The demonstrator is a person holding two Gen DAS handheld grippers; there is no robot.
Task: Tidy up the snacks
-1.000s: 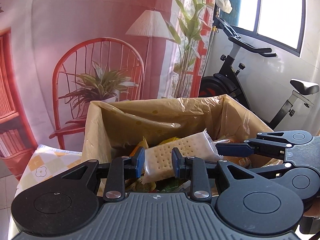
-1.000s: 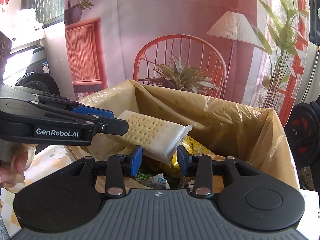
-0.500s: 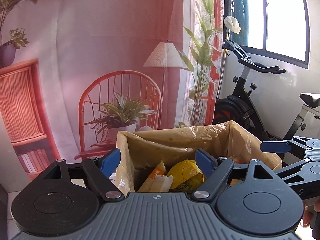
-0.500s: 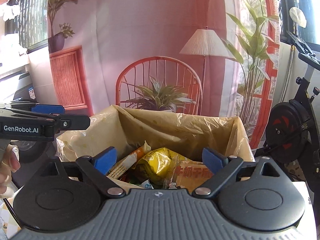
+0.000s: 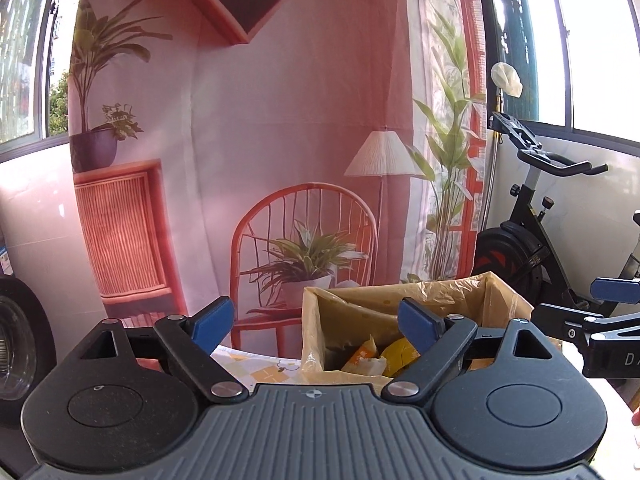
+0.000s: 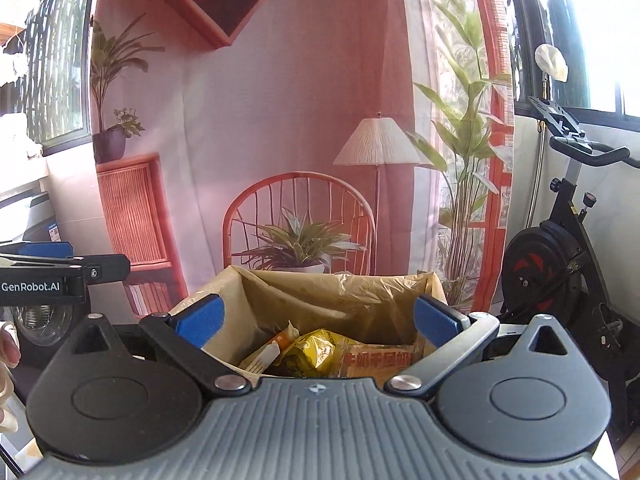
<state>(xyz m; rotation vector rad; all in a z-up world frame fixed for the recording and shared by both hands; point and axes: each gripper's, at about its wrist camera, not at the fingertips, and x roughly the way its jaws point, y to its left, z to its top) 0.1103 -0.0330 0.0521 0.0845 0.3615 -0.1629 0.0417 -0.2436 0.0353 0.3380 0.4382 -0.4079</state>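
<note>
Left wrist view: the left gripper [image 5: 314, 326] is seen with its blue pads [image 5: 210, 322] spread wide, nothing between them; the jaws have just been opening. Beyond the right pad, a cardboard box lined with a tan plastic bag [image 5: 362, 312] stands on a table covered by a checked cloth with flower print [image 5: 256, 366]. Inside the box, an orange packet [image 5: 362, 356] and a yellow packet [image 5: 400, 354] are partly visible (only their upper ends show over the rim). The right gripper [image 5: 600, 316] enters from the right edge, raised above the box's right side and apart from it.

Right wrist view: the right gripper [image 6: 318, 320] is held above the near rim of the box [image 6: 332, 296], its pads [image 6: 200, 318] fully apart and empty; these jaws too have just been opening. Down between them the snacks are seen lying in the box: a crinkled yellow bag [image 6: 316, 350], an orange pack with red characters [image 6: 380, 360] to its right, a slim pale-and-orange packet [image 6: 266, 354] to its left. The left gripper [image 6: 52, 266] is noted at the left edge, clear of the box, with fingers of a person's hand [image 6: 8, 354] just below it.

Background, both views: a printed backdrop [image 6: 280, 120] of chair, lamp and plants; an exercise bike [image 6: 560, 264] at right.
</note>
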